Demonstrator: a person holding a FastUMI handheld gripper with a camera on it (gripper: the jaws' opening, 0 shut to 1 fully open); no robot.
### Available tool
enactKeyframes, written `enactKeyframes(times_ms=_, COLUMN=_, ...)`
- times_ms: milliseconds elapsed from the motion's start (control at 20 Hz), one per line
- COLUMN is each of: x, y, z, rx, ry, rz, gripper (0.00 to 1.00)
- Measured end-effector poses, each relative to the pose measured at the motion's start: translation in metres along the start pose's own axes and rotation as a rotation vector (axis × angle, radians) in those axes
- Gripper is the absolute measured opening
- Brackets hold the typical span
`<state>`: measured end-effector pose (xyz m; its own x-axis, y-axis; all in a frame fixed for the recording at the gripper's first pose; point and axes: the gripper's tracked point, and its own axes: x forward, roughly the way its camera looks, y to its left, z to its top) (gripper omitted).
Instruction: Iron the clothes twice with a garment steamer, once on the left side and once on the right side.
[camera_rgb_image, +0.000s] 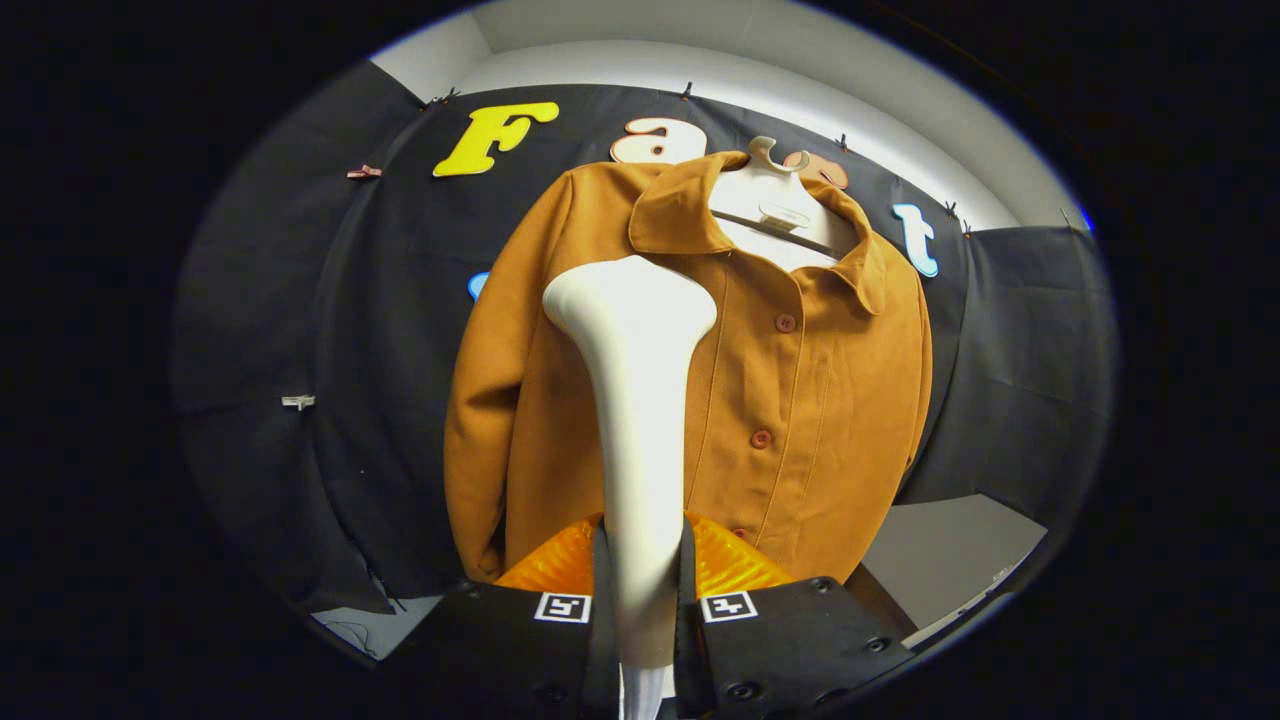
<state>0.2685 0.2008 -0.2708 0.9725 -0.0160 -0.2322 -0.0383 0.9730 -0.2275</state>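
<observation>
- Biggest worry from here: the steamer (632, 400) is tall and gets held only low on its handle, so I'd guess it could twist or slide in the grip once the head drags across fabric.
- Second risk: the head sits up by the collar, left of the button (785, 323) line, and looks close to the cloth but I can't tell if it touches. Drift sideways and it may snag the collar or swing the shirt (800, 400) on its hanger (775, 165).
- The gripper (640, 600) at bottom centre has its fingers (560, 570) closed snug on the white handle, one each side.
- The shirt hangs centre frame, just beyond the steamer head, against the black cloth wall.
</observation>
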Motion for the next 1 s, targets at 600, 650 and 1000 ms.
enactKeyframes(times_ms=600, x=0.004, y=0.004, z=-0.062, rx=0.001, ry=0.021, rz=-0.036, gripper=0.25)
enactKeyframes(times_ms=650, x=0.004, y=0.004, z=-0.069, rx=-0.001, ry=0.032, rz=-0.034, gripper=0.25)
enactKeyframes(times_ms=1000, x=-0.002, y=0.011, z=-0.126, rx=0.002, ry=0.107, rz=-0.010, gripper=0.25)
